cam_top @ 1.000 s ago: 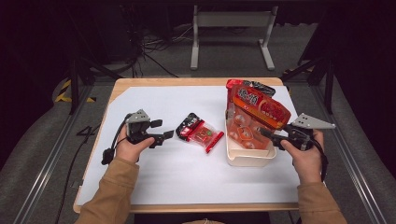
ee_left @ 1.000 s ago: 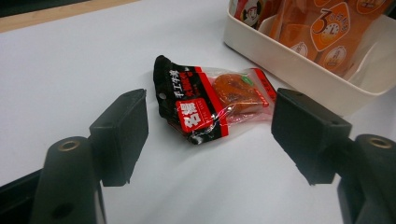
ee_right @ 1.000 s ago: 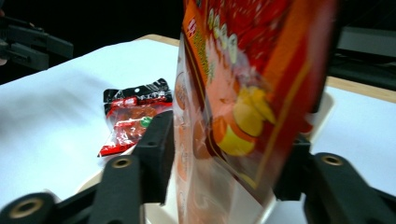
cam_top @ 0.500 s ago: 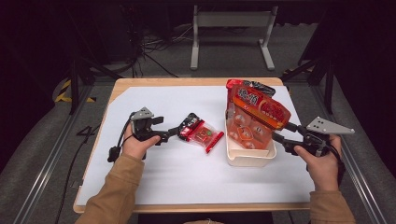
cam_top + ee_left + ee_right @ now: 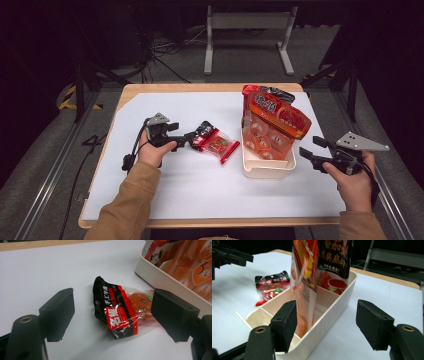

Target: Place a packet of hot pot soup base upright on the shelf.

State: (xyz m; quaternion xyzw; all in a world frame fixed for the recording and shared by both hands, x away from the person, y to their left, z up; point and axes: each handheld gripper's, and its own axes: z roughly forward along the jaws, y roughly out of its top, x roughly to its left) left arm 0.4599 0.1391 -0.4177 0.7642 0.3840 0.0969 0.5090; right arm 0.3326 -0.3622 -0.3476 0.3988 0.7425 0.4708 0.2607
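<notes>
Snack packet (image 5: 117,310) between spread left gripper (image 5: 112,315) fingers (image 5: 58,312)

**Two tools flanking snacks on a white table**

The left tool (image 5: 189,138) is lying low over the table (image 5: 200,185), its jaws spread and pointing at a small red and black snack packet (image 5: 216,143) lying flat just beside them. A cream bin (image 5: 267,167) is standing near the packet, with orange and red bags (image 5: 274,120) leaning upright in it. The right tool (image 5: 306,154) is hovering just beside the bin, its jaws parted.
</notes>
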